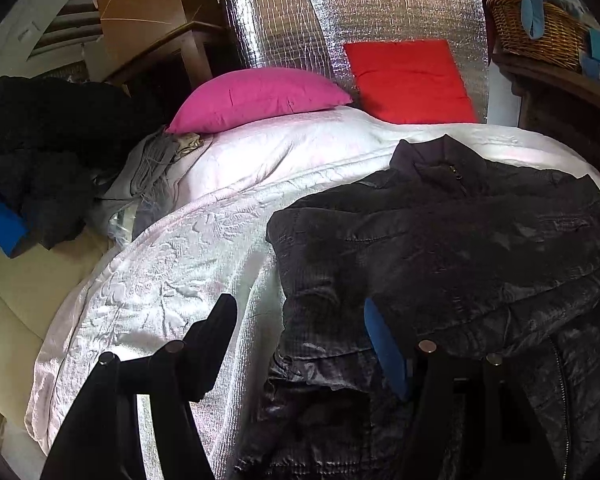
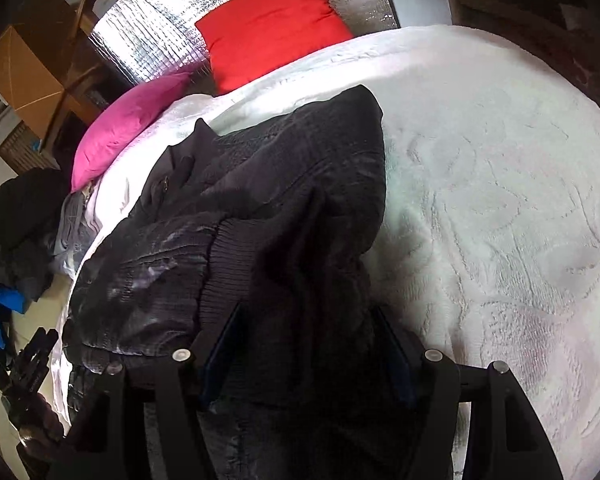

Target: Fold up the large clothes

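A large black quilted jacket (image 1: 440,248) lies spread on the white bed cover (image 1: 179,280), its collar at the far side. My left gripper (image 1: 297,304) hovers open over the jacket's near left edge, one finger above the cover and the blue-padded finger (image 1: 384,344) above the fabric. In the right wrist view a sleeve with a ribbed cuff (image 2: 227,264) lies folded across the jacket (image 2: 283,168). My right gripper (image 2: 308,312) is low over the jacket's near right part. Its jaws stand wide, with dark fabric between them and no pinch visible.
A pink pillow (image 1: 259,96) and a red cushion (image 1: 408,80) lean at the head of the bed against a silver foil panel (image 1: 279,20). A heap of dark clothes (image 1: 39,140) and a grey cloth (image 1: 147,168) lie left. A wicker basket (image 1: 540,32) stands on furniture at right.
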`<state>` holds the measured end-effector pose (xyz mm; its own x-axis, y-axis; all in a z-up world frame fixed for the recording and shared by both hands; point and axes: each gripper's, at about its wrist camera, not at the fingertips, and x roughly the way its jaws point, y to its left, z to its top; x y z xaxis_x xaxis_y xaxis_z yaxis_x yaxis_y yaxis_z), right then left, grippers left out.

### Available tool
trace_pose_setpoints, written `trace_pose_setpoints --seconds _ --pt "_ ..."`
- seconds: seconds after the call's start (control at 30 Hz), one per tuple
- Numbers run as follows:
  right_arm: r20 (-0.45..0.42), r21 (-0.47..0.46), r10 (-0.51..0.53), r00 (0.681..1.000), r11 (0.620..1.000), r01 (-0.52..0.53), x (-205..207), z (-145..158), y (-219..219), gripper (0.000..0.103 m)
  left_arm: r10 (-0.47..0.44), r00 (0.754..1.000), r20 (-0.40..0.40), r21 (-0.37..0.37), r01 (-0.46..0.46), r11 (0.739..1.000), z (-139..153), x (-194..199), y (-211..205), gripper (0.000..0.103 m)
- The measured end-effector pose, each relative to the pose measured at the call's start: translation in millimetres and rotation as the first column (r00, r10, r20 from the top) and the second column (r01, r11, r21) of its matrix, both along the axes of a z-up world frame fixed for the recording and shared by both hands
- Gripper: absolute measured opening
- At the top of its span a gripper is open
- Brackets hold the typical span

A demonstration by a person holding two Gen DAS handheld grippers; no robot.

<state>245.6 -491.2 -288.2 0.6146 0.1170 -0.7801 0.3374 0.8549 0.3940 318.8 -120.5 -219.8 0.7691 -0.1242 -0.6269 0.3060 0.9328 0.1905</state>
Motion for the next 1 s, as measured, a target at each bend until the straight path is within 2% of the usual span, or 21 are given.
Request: trace_pose_setpoints --seconds 1.0 --pt "0.016 -0.021 0.007 1.000 1.000 -0.007 -2.6 -2.2 3.6 0.069 0.016 1.000 -0.013 0.015 -0.016 1.000 -5.6 5.5 7.7 0.067"
